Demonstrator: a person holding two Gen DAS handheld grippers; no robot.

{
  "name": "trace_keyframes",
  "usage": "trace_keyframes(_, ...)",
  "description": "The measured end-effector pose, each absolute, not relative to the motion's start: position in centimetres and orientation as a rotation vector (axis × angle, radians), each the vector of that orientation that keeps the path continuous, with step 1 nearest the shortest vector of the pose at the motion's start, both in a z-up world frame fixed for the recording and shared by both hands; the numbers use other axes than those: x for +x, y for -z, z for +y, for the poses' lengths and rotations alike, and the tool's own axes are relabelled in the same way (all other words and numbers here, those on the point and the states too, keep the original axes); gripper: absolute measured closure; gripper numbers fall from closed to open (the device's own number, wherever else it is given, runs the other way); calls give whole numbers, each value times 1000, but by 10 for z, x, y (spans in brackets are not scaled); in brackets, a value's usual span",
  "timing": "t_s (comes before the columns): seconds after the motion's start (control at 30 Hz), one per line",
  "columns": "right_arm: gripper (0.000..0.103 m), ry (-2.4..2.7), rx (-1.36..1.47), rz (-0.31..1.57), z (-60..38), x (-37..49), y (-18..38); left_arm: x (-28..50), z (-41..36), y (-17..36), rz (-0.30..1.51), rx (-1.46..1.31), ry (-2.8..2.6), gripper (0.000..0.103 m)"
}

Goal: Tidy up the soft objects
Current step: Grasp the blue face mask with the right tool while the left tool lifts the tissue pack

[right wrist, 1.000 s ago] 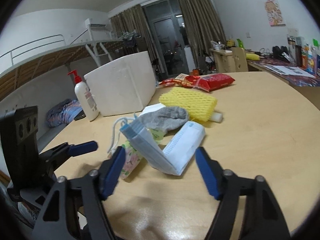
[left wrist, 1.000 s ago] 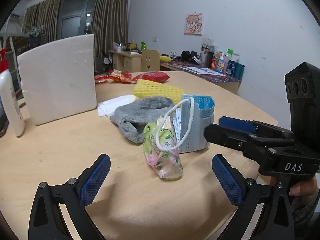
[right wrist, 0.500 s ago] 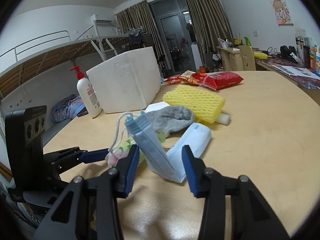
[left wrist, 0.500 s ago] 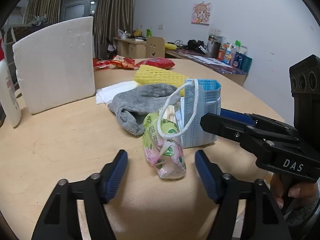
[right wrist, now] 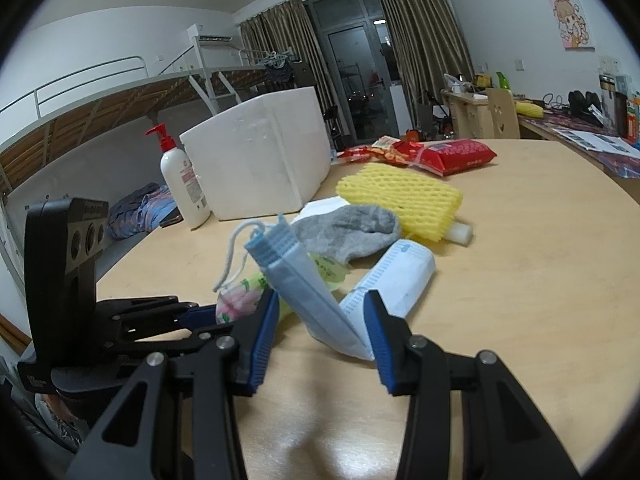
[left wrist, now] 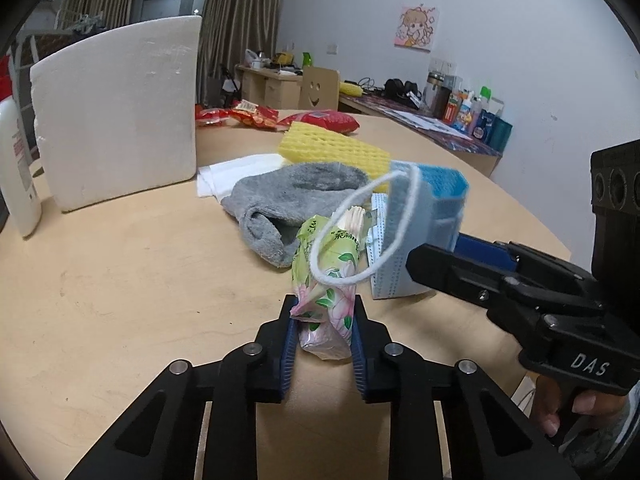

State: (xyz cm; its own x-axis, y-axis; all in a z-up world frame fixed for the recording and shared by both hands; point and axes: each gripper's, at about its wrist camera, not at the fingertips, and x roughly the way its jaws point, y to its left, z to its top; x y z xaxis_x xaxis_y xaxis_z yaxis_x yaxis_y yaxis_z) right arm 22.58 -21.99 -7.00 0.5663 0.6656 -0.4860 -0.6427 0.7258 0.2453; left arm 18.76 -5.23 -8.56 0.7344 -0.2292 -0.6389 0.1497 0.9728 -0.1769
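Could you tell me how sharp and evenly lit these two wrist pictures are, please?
Left wrist: sharp on the tissue pack, dark fisheye corners, straight edges bowed. Right wrist: mask crisp, soft glare on the table, faint shadows under the hand-held gripper, dark window behind.

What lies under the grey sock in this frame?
Under the sock, a white folded cloth pokes out on the side toward the foam box, flat on the table. How far it runs beneath the sock, and whether anything else lies there, is covered.
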Motion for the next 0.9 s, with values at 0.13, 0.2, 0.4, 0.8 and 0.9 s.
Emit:
trace_keyframes(0.13, 54, -770, 19, 591, -214, 226, 71, 185, -50, 84, 706, -125, 199, 81)
trace_keyframes(0.2, 54, -769, 10, 593, -211, 227, 73, 184, -48, 83, 702, -126, 199, 81)
trace_keyframes(0.4, 70, -786, 44, 625, -215, 224, 77, 179, -43, 81, 686, -136, 199, 81)
trace_keyframes(0.8, 91, -786, 100, 526, -232, 200, 58, 157, -43, 67, 602, -115, 196, 81)
trace_keyframes(0.9, 91, -786, 113, 484, -238, 193, 44, 149, -40, 56, 562, -104, 184, 81)
